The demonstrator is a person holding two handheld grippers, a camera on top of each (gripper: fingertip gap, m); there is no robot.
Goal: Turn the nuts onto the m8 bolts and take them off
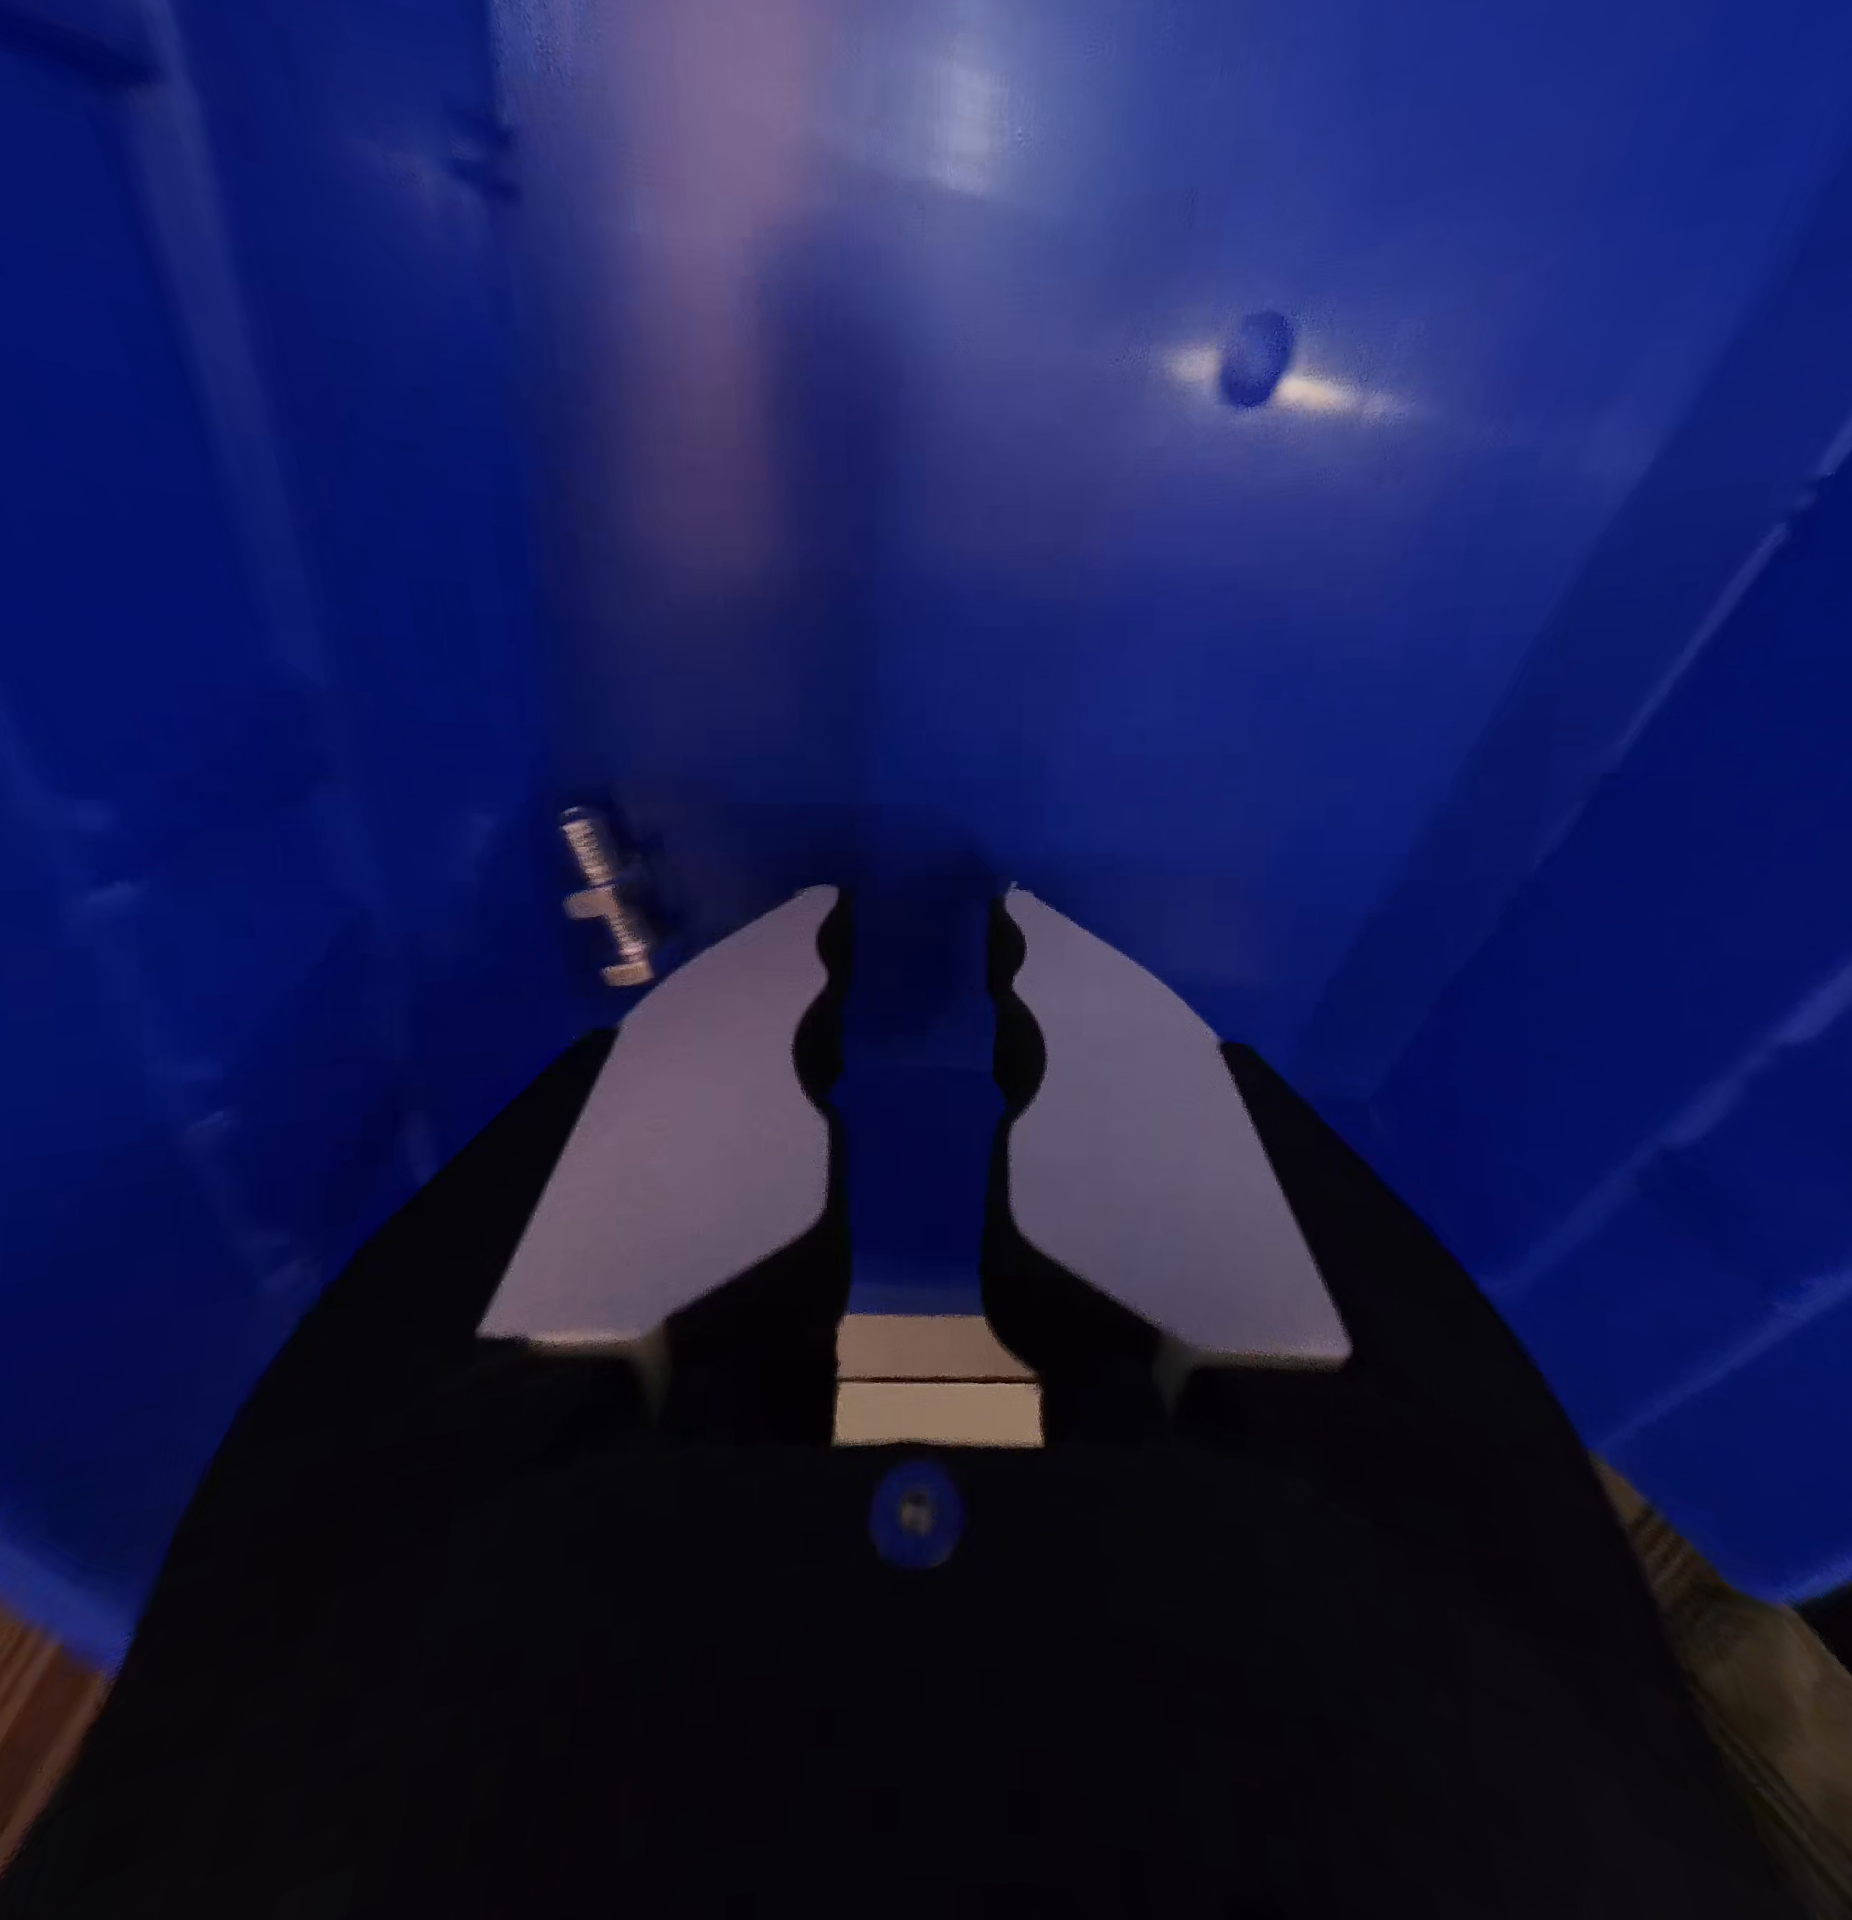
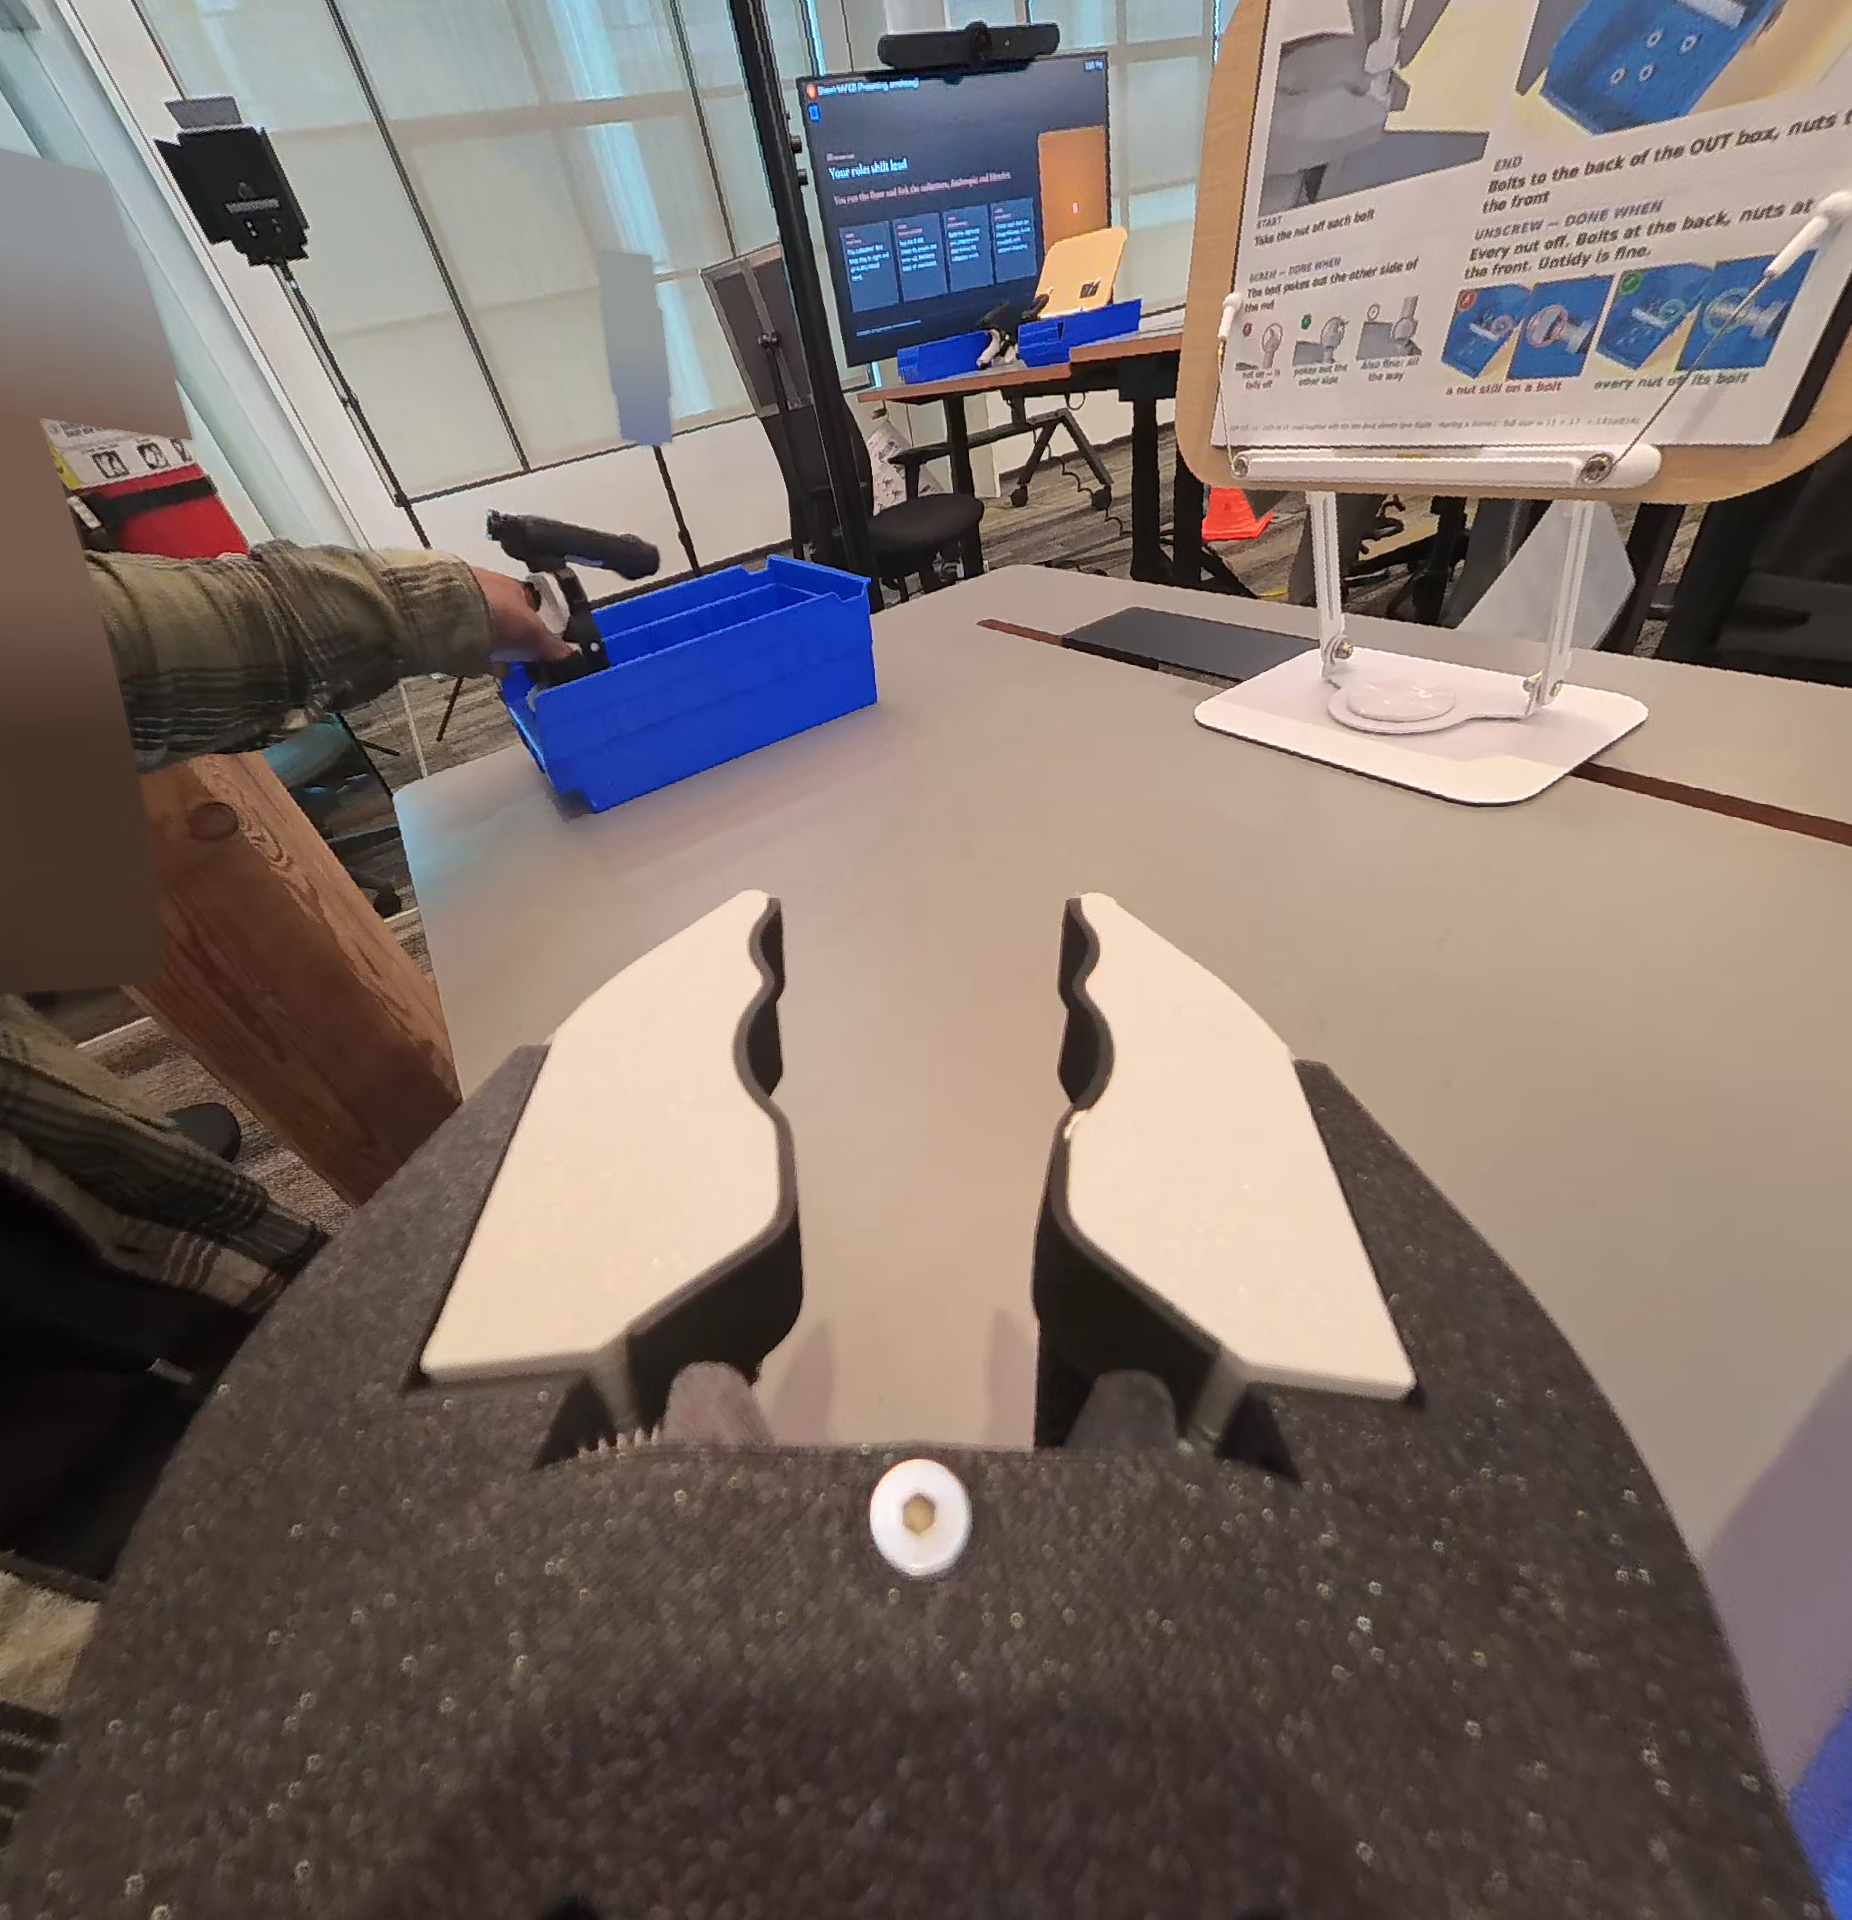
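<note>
Silver threaded steel bolt (image 1: pixel 607 896) with hex nut (image 1: pixel 591 902) partway along shank lies on floor of blue plastic bin (image 1: pixel 1109 644), at left wall, just left of left gripper (image 1: pixel 922 914). Left gripper reaches down inside bin, fingers (image 1: pixel 756 966) parted, only blue floor between them, bolt untouched. Bin (image 2: pixel 693 686) sits at far left of grey table (image 2: pixel 1161 935). Right gripper (image 2: pixel 922 935) hovers over bare tabletop near centre, fingers (image 2: pixel 683 997) spread wide, nothing held. White stand with instruction sheet (image 2: pixel 1421 717) far right.

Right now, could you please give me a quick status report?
Left hand-held gripper open, empty, inside blue bin. Right hand-held gripper open over table. Bolt with nut lying left of left fingers. Nothing obstructing.
</note>
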